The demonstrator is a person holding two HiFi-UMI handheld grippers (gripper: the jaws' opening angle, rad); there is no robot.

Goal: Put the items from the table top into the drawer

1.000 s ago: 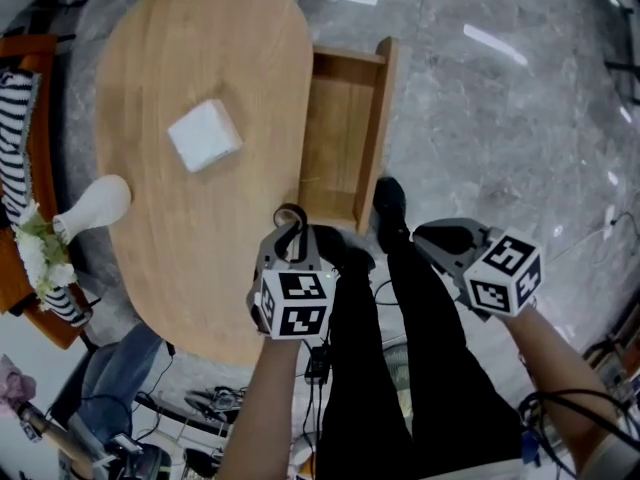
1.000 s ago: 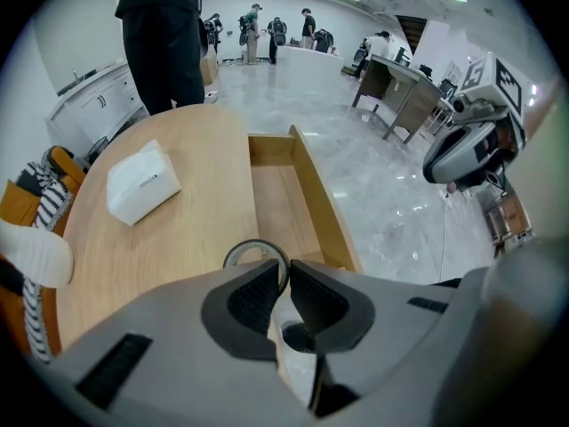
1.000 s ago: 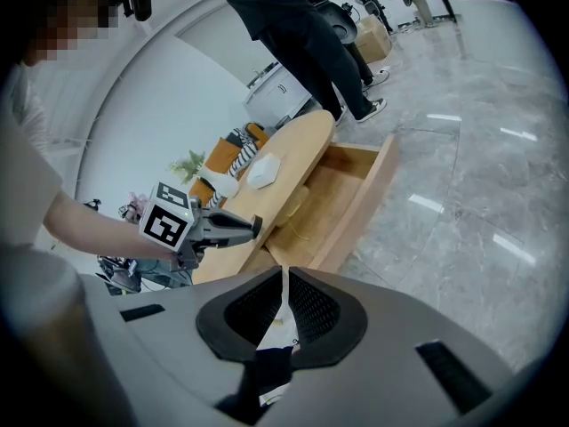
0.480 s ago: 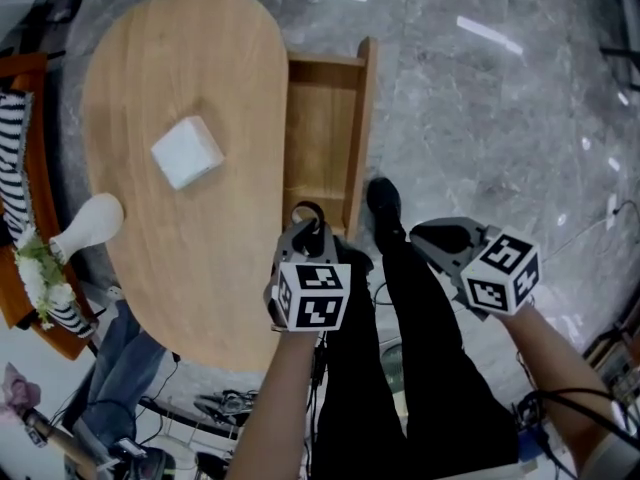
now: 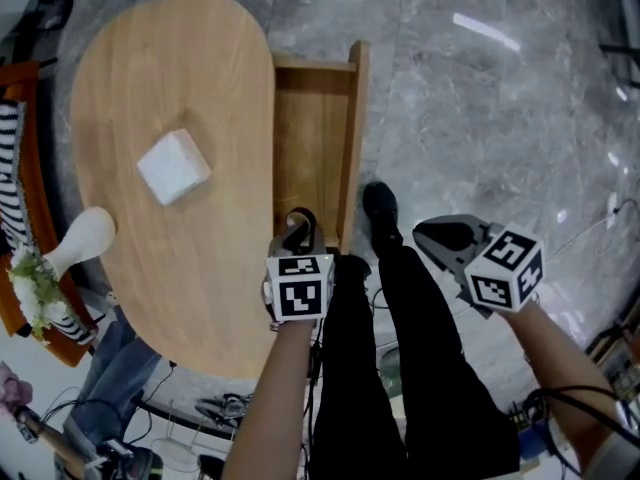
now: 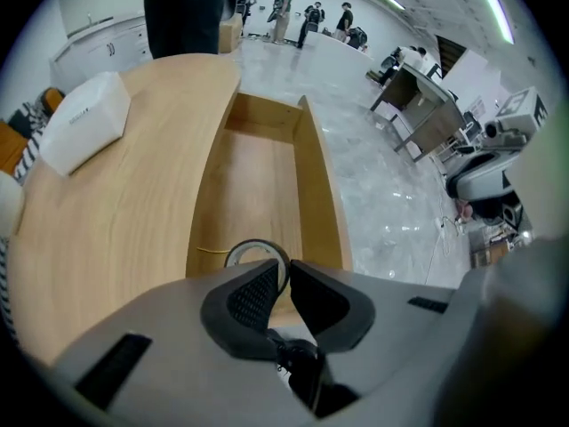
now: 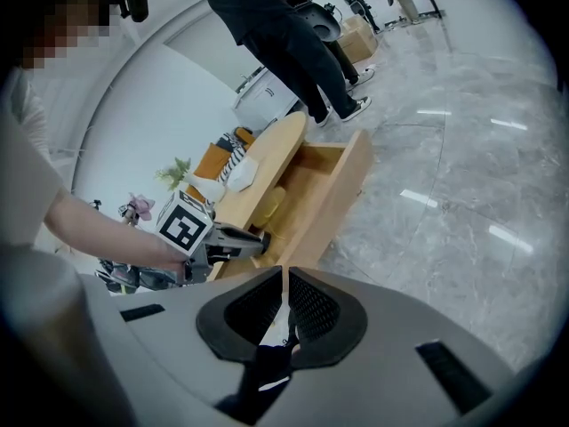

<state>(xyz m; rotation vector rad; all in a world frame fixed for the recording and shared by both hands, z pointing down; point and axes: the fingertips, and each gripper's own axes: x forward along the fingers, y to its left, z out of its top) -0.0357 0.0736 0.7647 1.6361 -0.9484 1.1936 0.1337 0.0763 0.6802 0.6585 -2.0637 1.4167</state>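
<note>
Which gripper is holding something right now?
The left gripper: its jaws pinch a tape roll over the drawer; the right gripper is shut, empty.

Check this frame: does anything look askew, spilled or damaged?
Nothing stands out. The drawer stands open, the white box sits flat on the table, and the left gripper holds a tape roll by its rim over the drawer.
</note>
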